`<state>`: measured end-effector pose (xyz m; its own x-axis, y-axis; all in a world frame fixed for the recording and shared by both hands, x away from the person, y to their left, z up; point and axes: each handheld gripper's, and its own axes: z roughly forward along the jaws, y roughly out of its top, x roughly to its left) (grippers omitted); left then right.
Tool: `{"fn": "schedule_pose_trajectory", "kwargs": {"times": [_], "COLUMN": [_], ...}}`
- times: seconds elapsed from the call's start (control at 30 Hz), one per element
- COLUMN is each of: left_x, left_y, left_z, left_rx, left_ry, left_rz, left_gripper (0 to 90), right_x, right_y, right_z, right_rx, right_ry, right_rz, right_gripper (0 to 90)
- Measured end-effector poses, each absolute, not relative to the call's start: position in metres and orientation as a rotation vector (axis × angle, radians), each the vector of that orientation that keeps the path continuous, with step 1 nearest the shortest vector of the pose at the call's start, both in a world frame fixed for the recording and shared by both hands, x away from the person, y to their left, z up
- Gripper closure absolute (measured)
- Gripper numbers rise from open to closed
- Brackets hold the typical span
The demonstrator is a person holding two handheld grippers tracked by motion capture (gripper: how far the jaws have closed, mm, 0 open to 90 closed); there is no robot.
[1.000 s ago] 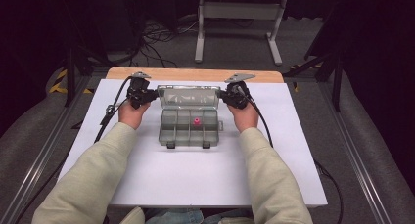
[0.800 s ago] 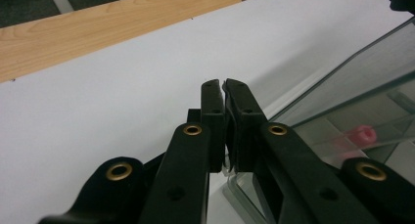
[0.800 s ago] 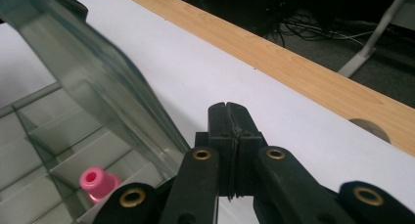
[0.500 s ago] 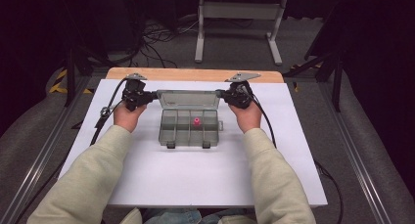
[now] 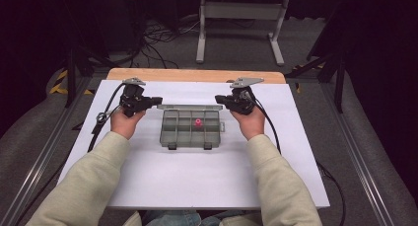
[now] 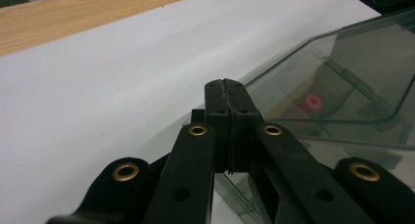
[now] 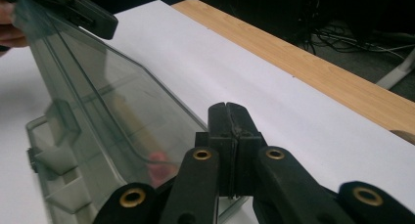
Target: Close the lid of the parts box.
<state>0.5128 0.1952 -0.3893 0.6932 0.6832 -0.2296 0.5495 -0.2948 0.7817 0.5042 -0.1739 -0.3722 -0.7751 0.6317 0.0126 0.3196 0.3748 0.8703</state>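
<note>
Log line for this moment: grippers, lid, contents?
left gripper: shut on lid | right gripper: shut on lid | lid: raised | pink piece: inside organizer box

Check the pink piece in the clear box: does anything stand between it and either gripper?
Yes. The raised clear lid stands between. Each gripper view shows the pink piece through it. The left gripper and right gripper are shut at the lid's two ends, inside the box nothing else crowds the piece.
</note>
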Motion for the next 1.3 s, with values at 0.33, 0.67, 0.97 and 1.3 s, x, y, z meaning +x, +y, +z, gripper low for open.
{"fn": "schedule_pose_trajectory", "kwargs": {"times": [0.33,0.67,0.97,1.3], "left_x": [0.493,0.475,0.466,0.463], "left_y": [0.201,0.2,0.193,0.184], "left_z": [-0.388,-0.386,-0.391,-0.398], "left_rx": [1.989,2.035,2.098,2.163], "left_ry": [0.894,0.835,0.776,0.747], "left_rz": [0.149,0.129,0.086,0.065], "left_gripper": [89.8,89.7,89.8,89.8], "right_x": [0.484,0.467,0.459,0.455], "right_y": [-0.173,-0.173,-0.166,-0.158], "right_z": [-0.372,-0.371,-0.377,-0.385], "right_rx": [0.774,0.718,0.686,0.679], "right_ry": [2.373,2.412,2.52,2.598], "right_rz": [1.381,1.375,1.305,1.183], "right_gripper": [89.9,89.9,89.8,89.8]}}
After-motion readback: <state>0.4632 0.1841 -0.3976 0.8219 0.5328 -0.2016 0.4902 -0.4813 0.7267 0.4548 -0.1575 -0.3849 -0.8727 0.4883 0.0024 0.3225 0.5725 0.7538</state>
